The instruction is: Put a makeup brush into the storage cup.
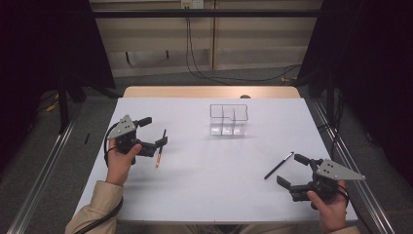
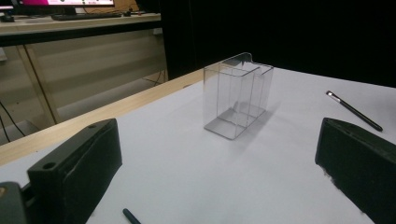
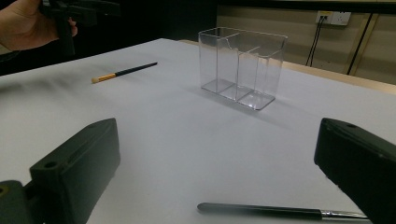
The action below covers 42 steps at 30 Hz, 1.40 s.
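Brushes lie beside each of our spread, empty grippers: gold-ferruled brush (image 1: 159,152) by the left gripper (image 1: 154,130), black brush (image 1: 279,165) by the right gripper (image 1: 293,170), clear organizer (image 1: 229,120) ahead.

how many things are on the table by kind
brushes: 2, one with an orange ferrule beside the left gripper, one black beside the right gripper
clear organizers: 1
grippers: 2
total: 5

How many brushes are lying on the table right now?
2. A gold-banded, black-handled brush lies by the left claw; a slim black brush with a silver ferrule lies by the right claw. The clear plastic organiser looks empty.
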Each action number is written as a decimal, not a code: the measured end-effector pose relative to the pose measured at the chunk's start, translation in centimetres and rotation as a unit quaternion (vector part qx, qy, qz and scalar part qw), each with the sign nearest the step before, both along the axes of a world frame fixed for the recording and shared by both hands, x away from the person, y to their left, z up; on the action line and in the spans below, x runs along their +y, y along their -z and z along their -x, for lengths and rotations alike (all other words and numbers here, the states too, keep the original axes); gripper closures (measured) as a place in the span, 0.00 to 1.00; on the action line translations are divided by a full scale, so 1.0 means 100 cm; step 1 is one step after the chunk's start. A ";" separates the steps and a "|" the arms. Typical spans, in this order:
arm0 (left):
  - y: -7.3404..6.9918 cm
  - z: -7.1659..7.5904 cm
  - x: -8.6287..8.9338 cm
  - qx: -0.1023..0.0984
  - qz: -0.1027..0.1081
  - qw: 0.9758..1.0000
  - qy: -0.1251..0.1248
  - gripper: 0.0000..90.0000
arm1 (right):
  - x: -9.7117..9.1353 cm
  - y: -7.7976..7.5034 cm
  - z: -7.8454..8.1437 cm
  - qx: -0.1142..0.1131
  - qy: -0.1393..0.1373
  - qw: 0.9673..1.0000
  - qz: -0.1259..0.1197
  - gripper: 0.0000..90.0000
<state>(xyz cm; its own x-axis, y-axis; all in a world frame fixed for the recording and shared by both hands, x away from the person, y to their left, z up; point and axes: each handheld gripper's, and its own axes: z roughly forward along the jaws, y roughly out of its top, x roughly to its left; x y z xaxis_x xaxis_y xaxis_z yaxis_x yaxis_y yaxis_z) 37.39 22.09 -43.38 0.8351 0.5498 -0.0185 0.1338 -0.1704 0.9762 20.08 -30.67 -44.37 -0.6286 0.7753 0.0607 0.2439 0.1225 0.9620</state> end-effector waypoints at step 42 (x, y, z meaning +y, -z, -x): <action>0.002 -0.023 -0.011 0.257 -0.200 0.943 -0.074 0.00 | 0.000 0.001 -0.002 0.003 -0.007 1.000 -0.002 0.00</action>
<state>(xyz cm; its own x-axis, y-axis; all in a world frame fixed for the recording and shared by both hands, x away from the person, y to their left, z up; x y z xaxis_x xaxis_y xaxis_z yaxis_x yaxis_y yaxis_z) 39.73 20.98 -43.53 0.6864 0.7080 -0.1661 0.6220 -0.4533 0.6385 20.25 -30.64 -44.46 -0.6394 0.7659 0.0671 0.2473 0.1223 0.9612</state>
